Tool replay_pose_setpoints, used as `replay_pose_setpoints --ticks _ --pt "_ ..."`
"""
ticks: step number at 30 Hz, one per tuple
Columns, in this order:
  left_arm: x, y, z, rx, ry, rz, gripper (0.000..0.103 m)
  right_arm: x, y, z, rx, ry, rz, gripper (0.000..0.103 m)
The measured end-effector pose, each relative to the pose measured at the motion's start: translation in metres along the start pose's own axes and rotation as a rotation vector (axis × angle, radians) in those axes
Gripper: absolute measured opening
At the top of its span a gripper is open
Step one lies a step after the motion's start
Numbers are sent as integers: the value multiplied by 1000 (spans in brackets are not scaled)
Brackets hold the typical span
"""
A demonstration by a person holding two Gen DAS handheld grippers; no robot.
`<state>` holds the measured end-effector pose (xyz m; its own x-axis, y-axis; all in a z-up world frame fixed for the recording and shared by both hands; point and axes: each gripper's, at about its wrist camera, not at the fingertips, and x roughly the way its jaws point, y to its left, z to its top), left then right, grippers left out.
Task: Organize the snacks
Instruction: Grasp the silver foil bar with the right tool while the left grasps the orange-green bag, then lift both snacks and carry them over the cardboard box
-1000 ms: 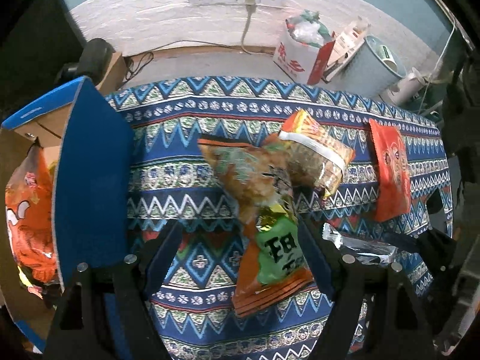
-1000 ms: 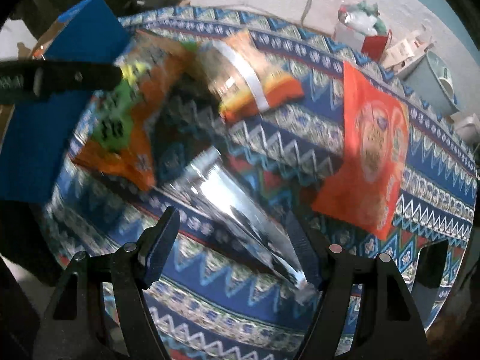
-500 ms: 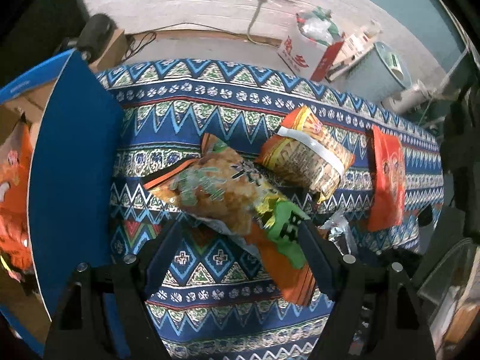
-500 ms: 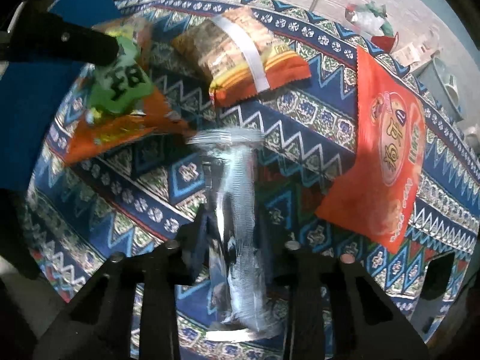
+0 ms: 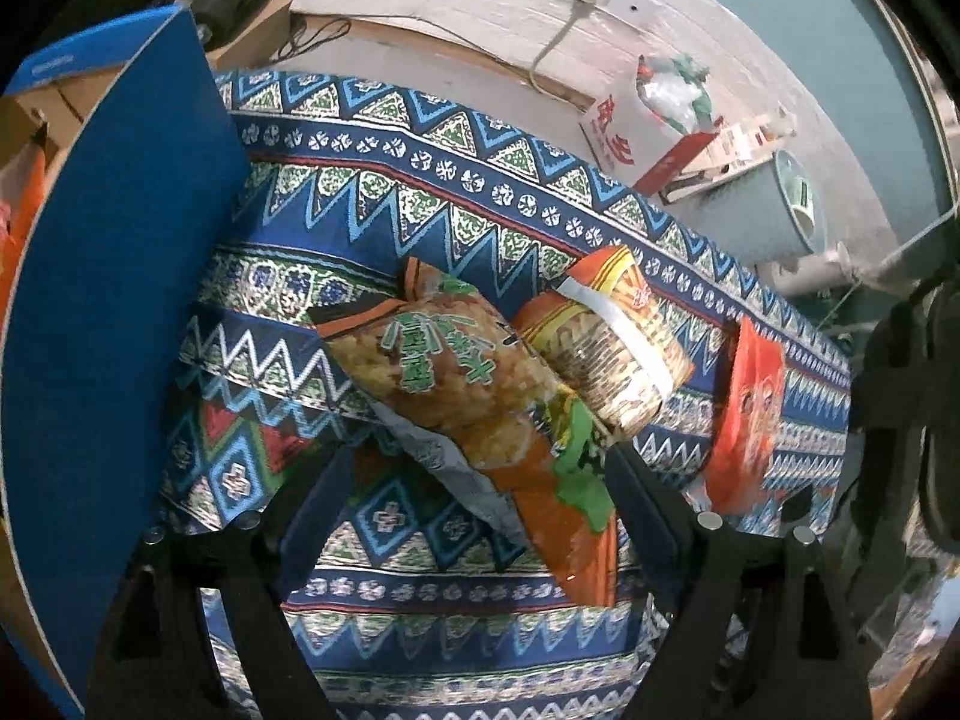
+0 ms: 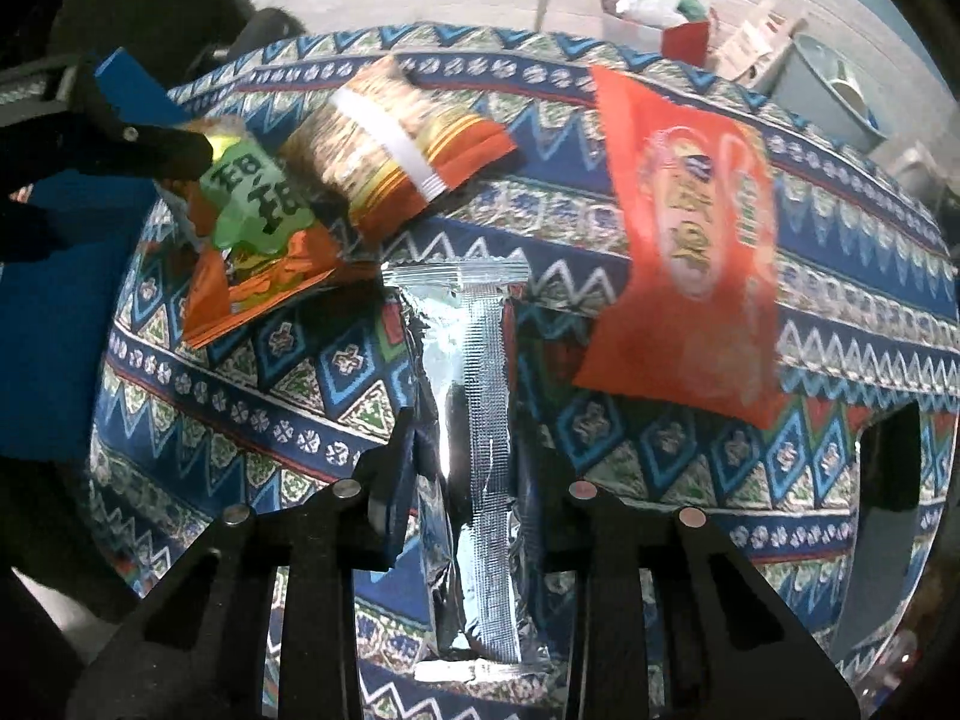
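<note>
Two grippers are engaged: the right gripper (image 6: 462, 480) is clamped on the silver packet (image 6: 474, 420) between its fingers. The left gripper (image 5: 474, 480) is opening around the orange-green snack bag (image 5: 480, 396) (pads not pressing), which could drop onto the desk (image 5: 420, 540). Only the left view shows the blue box (image 5: 108, 300) beside it.

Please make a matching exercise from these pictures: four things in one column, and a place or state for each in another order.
Things:
1. silver packet
2. flat red packet
3. green-label bag
4. blue box

States:
A. stands at the tablecloth's left edge
B. pinched between the right fingers
C. lies alone on the cloth
D. between the opening left fingers

Pairs: 1-B, 2-C, 3-D, 4-A
</note>
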<state>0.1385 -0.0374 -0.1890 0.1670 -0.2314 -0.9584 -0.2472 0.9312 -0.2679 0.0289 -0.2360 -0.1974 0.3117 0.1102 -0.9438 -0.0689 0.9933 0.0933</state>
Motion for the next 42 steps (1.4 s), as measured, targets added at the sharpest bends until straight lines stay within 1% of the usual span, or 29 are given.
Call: replay_pose_setpoints --ticks 4,8,13,18,21,22,24,25,26,28,31,34,39,42 --pt "4 -5 2 -25 -18 -11 87 -11 -10 0 15 -28 -6 28" --pt "14 -13 6 -29 -25 6 87 -15 -14 7 25 -43 3 28" --pt "33 -20 9 20 2 35 88 -16 -20 10 28 -49 9 28" --pt "39 -21 6 57 -5 -1 89 -9 -20 14 32 -49 5 28" --pt "39 -19 4 79 -19 -31 84 -9 -19 17 31 -51 7 28" --pt "39 -18 4 83 -20 -39 72 -9 -19 17 32 -51 6 28" --pt "39 -17 2 103 -14 -26 60 -9 -20 18 33 -53 5 28" --pt "39 -17 1 119 -6 -38 54 -10 -19 18 33 -55 2 28" --pt "38 -16 0 126 -5 -40 52 -11 -19 18 33 -57 -2 28" --pt "35 -16 -2 142 -8 -34 45 -12 -20 18 34 -64 -7 28" --pt "30 -16 -5 171 -12 -38 39 -15 -17 20 32 -74 -12 28" --pt "23 -17 -11 219 -22 -28 36 -19 -12 21 29 -86 -15 28" --pt "7 -23 -23 317 -62 4 34 -26 -4 22 19 -105 -15 28" --pt "-2 -24 -29 359 -84 22 34 -32 1 23 15 -122 -15 28"
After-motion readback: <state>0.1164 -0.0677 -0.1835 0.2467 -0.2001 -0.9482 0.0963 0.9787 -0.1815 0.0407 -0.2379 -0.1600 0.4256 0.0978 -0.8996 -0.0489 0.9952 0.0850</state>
